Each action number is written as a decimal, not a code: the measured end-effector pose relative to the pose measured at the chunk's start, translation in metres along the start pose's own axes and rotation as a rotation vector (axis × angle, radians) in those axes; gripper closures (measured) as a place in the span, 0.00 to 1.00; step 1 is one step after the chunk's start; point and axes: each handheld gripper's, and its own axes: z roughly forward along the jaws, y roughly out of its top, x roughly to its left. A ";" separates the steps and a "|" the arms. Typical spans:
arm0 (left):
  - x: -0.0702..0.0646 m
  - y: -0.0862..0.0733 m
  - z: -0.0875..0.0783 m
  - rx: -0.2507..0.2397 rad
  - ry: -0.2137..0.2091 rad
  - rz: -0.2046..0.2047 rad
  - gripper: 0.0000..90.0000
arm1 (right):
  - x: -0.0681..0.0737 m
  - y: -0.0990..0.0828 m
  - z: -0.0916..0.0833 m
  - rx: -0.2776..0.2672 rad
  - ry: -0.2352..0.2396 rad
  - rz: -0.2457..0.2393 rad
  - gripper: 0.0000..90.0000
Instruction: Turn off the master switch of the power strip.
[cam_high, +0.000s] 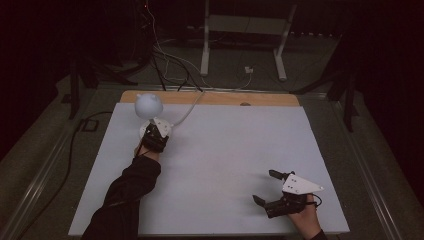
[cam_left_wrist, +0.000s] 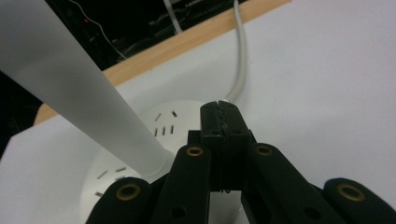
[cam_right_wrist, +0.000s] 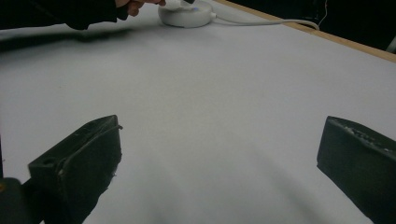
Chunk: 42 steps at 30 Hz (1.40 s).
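A white desk lamp stands at the table's far left: a round head (cam_high: 148, 103), a slanted stem (cam_left_wrist: 70, 88) and a flat round base (cam_left_wrist: 154, 126) with small slots. Its white cable (cam_left_wrist: 242, 65) runs off over the far edge. My left gripper (cam_high: 153, 132) hangs right over the base, jaws shut tip to tip (cam_left_wrist: 220, 116) with nothing visible between them. My right gripper (cam_high: 265, 186) rests at the front right, far from the lamp, with its jaws wide open (cam_right_wrist: 222, 135) over bare table. In the right gripper view the lamp base (cam_right_wrist: 184, 16) sits at the far end.
A white board (cam_high: 225, 150) covers the table, with a wooden strip (cam_high: 215, 97) along the far edge. Beyond it, cables lie on the dark floor near a metal stand (cam_high: 205, 45). The person's dark sleeve (cam_high: 127, 190) reaches in from the bottom left.
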 end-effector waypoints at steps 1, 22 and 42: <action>0.000 0.000 0.001 0.009 -0.003 0.004 1.00 | 0.000 0.000 0.000 -0.001 -0.001 0.000 0.00; -0.001 -0.001 0.009 0.052 0.014 0.060 1.00 | 0.000 0.000 0.000 0.003 0.000 -0.001 0.00; -0.001 0.003 0.010 0.091 0.004 0.151 1.00 | 0.002 0.000 0.001 0.008 0.007 -0.007 0.00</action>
